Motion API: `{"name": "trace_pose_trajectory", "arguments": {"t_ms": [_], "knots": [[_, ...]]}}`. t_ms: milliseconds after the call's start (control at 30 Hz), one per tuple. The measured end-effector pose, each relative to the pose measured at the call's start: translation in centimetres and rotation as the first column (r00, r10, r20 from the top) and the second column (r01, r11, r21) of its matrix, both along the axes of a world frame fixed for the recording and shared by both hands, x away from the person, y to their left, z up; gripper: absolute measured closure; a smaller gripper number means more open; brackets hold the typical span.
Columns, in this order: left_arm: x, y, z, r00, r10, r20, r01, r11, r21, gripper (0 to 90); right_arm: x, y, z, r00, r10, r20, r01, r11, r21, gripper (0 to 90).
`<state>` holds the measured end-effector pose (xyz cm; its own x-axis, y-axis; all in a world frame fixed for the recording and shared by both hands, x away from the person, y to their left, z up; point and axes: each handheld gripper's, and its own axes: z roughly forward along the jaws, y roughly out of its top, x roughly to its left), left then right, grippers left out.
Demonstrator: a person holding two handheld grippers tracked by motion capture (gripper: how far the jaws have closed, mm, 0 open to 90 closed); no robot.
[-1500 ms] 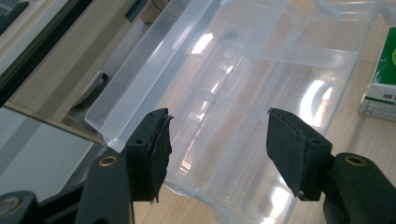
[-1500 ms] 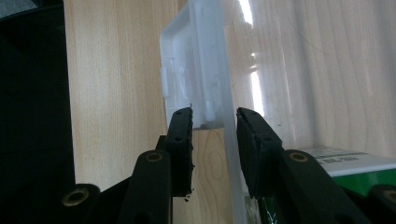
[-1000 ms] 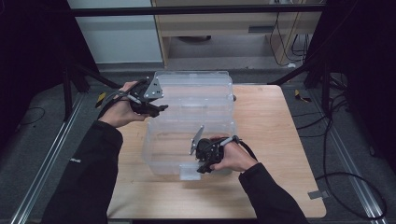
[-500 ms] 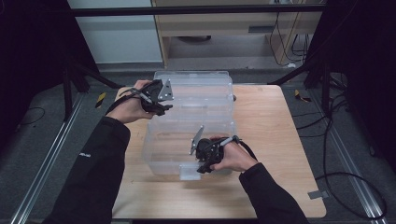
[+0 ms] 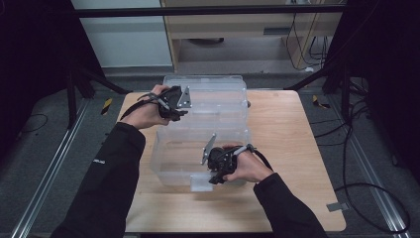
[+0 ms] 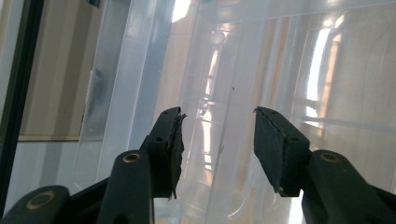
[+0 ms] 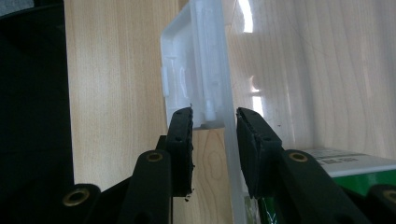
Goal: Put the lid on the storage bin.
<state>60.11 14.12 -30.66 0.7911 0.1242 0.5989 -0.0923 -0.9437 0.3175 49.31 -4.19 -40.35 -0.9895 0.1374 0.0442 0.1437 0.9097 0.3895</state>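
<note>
A clear plastic box [image 5: 183, 148] stands on the wooden table, its clear lid [image 5: 220, 96] lying open behind it. My left gripper [image 5: 179, 108] is at the lid's left end. In the left gripper view [image 6: 217, 140] its jaws have just been closing and straddle a raised rib of the lid [image 6: 224, 135] with gaps on both sides. My right gripper [image 5: 210, 178] is at the box's near wall. In the right gripper view [image 7: 215, 116] the pads pinch that wall together with its white latch [image 7: 196, 70].
The table [image 5: 292, 144] has bare wood to the right of the box and along its front edge. A green and white package [image 7: 348, 170] shows through the box wall. Dark frame bars and cables stand around the table.
My left hand has moved right and slightly down onto the lid, and its jaws have narrowed. The right hand and the box have not moved.
</note>
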Motion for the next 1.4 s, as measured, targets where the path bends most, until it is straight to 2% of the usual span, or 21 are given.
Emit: {"name": "trace_pose_trajectory", "arguments": {"t_ms": [200, 300, 367, 500, 600, 733, 767, 867, 1100, 1167, 1200, 1400], "knots": [[0.3, -0.6, -0.6, 1.0000, 0.005, -0.004, -0.005, 0.9994, 0.036, 56.6, 0.0, 0.0, 0.0, 1.0000, 0.004, -0.001, -0.004, 1.0000, 0.000, 67.5], [0.4, -0.8, -0.7, 1.0000, -0.008, 0.000, 0.008, 0.9991, 0.043, 59.7, 0.0, 0.0, 0.0, 1.0000, 0.008, 0.000, -0.008, 1.0000, 0.001, 67.6], [0.5, -0.9, -0.8, 0.9999, -0.007, -0.011, 0.008, 0.9987, 0.049, 61.5, 0.0, 0.0, 0.0, 1.0000, 0.007, 0.001, -0.007, 1.0000, 0.001, 67.6], [0.5, -1.3, -1.0, 0.9997, -0.020, -0.009, 0.021, 0.9958, 0.089, 67.7, 0.0, 0.0, 0.0, 1.0000, 0.006, 0.003, -0.006, 1.0000, 0.002, 67.6], [0.5, -1.4, -1.1, 0.9997, -0.017, -0.019, 0.019, 0.9950, 0.098, 72.0, 0.0, 0.0, 0.0, 1.0000, 0.008, 0.001, -0.008, 1.0000, 0.001, 67.6], [0.4, -1.5, -1.1, 0.9996, -0.026, -0.014, 0.027, 0.9930, 0.115, 73.8, 0.0, 0.0, 0.0, 1.0000, 0.008, 0.001, -0.008, 1.0000, 0.002, 67.6], [0.4, -1.6, -1.0, 0.9993, -0.036, -0.005, 0.037, 0.9895, 0.140, 74.1, 0.0, 0.0, 0.0, 1.0000, 0.006, 0.001, -0.006, 1.0000, 0.002, 67.6], [0.4, -1.7, -1.0, 0.9990, -0.045, -0.002, 0.044, 0.9864, 0.158, 75.0, 0.0, 0.0, 0.0, 1.0000, 0.007, 0.001, -0.007, 1.0000, 0.001, 67.6], [0.3, -1.7, -0.9, 0.9983, -0.056, -0.015, 0.058, 0.9830, 0.174, 77.8, 0.0, 0.0, 0.0, 0.9999, 0.007, 0.009, -0.007, 1.0000, 0.003, 67.7], [0.3, -1.9, -0.8, 0.9983, -0.054, -0.022, 0.057, 0.9806, 0.188, 78.3, -0.2, -0.1, 0.0, 0.9999, -0.002, 0.011, 0.002, 1.0000, -0.001, 67.7], [0.3, -2.1, -0.6, 0.9983, -0.052, -0.026, 0.056, 0.9771, 0.205, 78.5, -0.2, -0.1, 0.0, 0.9999, 0.003, 0.016, -0.003, 1.0000, 0.006, 67.8], [0.0, -2.3, -0.5, 0.9970, -0.074, -0.025, 0.077, 0.9761, 0.203, 79.5, -0.2, -0.1, 0.0, 0.9998, 0.001, 0.022, -0.001, 1.0000, 0.009, 67.9]]}}
